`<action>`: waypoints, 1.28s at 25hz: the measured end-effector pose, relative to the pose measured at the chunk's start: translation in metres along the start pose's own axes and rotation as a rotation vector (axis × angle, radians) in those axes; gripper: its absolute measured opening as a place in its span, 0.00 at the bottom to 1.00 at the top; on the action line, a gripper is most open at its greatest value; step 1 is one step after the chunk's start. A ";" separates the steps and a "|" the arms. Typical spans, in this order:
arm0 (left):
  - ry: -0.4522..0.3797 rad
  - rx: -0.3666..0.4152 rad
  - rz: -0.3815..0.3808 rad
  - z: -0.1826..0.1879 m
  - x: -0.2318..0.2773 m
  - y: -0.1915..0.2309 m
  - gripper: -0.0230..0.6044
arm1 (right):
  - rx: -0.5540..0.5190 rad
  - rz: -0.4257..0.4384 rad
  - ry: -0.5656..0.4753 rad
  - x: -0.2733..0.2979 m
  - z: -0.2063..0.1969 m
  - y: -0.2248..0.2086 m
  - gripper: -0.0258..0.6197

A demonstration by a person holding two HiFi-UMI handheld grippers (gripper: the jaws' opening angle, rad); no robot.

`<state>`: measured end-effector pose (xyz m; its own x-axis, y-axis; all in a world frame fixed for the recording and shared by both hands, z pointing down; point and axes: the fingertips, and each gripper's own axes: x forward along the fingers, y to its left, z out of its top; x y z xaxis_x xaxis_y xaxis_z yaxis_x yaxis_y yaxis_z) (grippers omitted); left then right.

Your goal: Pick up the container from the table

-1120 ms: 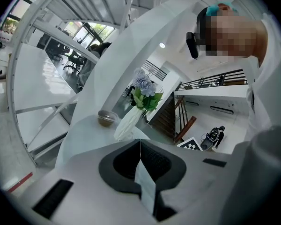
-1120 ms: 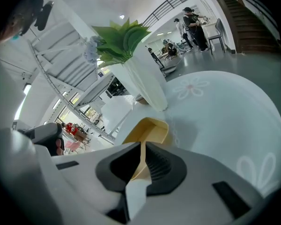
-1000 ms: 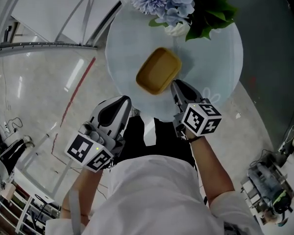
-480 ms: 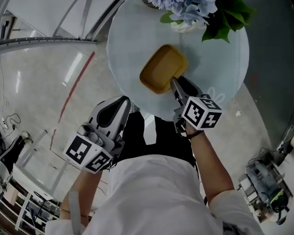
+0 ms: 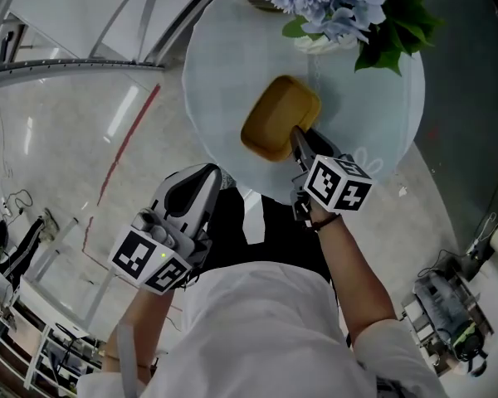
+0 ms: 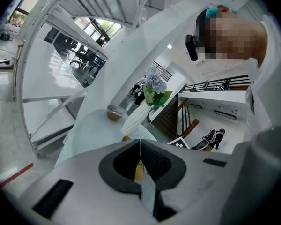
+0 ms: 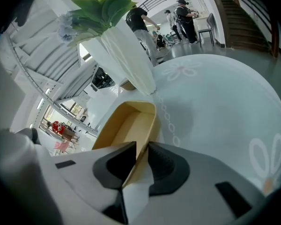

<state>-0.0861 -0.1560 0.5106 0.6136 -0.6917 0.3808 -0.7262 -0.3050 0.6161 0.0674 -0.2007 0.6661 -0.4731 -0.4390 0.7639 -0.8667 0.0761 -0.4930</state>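
A shallow yellow-tan container (image 5: 278, 123) lies on the round white table (image 5: 224, 73). My right gripper (image 5: 300, 136) reaches over the table's near edge to the container's near right wall. In the right gripper view the container (image 7: 126, 125) has that thin wall standing between the jaws of my right gripper (image 7: 141, 146). The jaws are closing, with a slight gap still showing at the right pad. My left gripper (image 5: 206, 172) hangs off the table by the person's body. In its own view the left gripper (image 6: 140, 142) is shut and holds nothing.
A white vase of blue flowers and green leaves (image 5: 340, 7) stands at the table's far side, just behind the container; the vase (image 7: 126, 55) rises close ahead. A small brown bowl (image 6: 114, 112) sits further back. People stand in the background (image 7: 187, 13).
My right gripper moved forward and down from the table's edge onto the container's near wall, which now sits between its jaws. The left gripper stayed put.
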 end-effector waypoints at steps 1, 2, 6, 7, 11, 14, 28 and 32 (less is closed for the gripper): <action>-0.001 0.000 -0.001 0.000 0.000 0.000 0.07 | 0.004 -0.007 -0.002 0.000 0.000 -0.001 0.17; -0.002 0.001 -0.002 0.000 -0.001 -0.001 0.07 | 0.010 -0.012 -0.005 0.000 0.000 -0.001 0.14; -0.003 0.009 -0.004 0.000 -0.002 -0.003 0.07 | 0.013 -0.020 -0.017 -0.004 0.001 -0.002 0.10; -0.003 0.011 -0.005 0.000 -0.003 -0.004 0.07 | 0.007 -0.018 -0.019 -0.005 0.001 -0.001 0.10; -0.009 0.023 -0.010 0.002 -0.003 -0.008 0.07 | 0.002 0.000 -0.038 -0.013 0.005 0.001 0.09; -0.015 0.035 -0.016 0.006 -0.004 -0.013 0.07 | -0.002 0.016 -0.059 -0.020 0.011 0.005 0.09; -0.084 0.121 -0.045 0.048 -0.024 -0.045 0.07 | -0.030 0.089 -0.194 -0.081 0.057 0.043 0.09; -0.108 0.148 -0.053 0.062 -0.029 -0.054 0.07 | -0.042 0.096 -0.231 -0.100 0.071 0.050 0.09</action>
<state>-0.0834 -0.1597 0.4235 0.6213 -0.7359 0.2692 -0.7362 -0.4305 0.5222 0.0826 -0.2165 0.5358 -0.5089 -0.6205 0.5967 -0.8277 0.1624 -0.5371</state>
